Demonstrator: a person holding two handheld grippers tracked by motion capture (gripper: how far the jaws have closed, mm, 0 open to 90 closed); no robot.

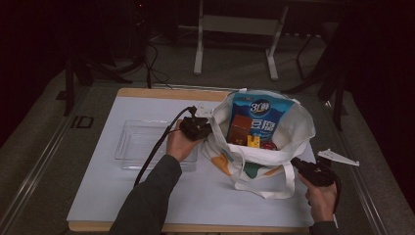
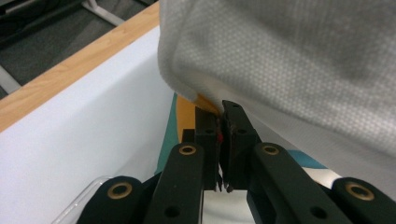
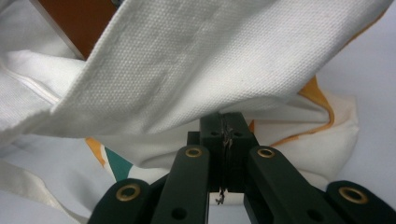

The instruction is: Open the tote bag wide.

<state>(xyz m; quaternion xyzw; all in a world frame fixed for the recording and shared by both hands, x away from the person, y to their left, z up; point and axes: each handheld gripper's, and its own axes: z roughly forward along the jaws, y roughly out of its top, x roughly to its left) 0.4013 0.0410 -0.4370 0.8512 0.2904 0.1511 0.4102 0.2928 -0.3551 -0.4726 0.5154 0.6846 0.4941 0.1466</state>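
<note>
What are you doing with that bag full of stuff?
A person is working at a white canvas tote bag standing on the table, with a two-finger gripper in each hand. The left gripper is shut against the bag's left edge, and the right gripper is shut at its near right side, under a handle strap. Inside the open bag are a blue tofu package, a brown box and smaller items. A clear plastic tray sits empty to the left.

Tote bag (image 1: 274, 142) hides lower parts of blue packet (image 1: 264, 115).
</note>
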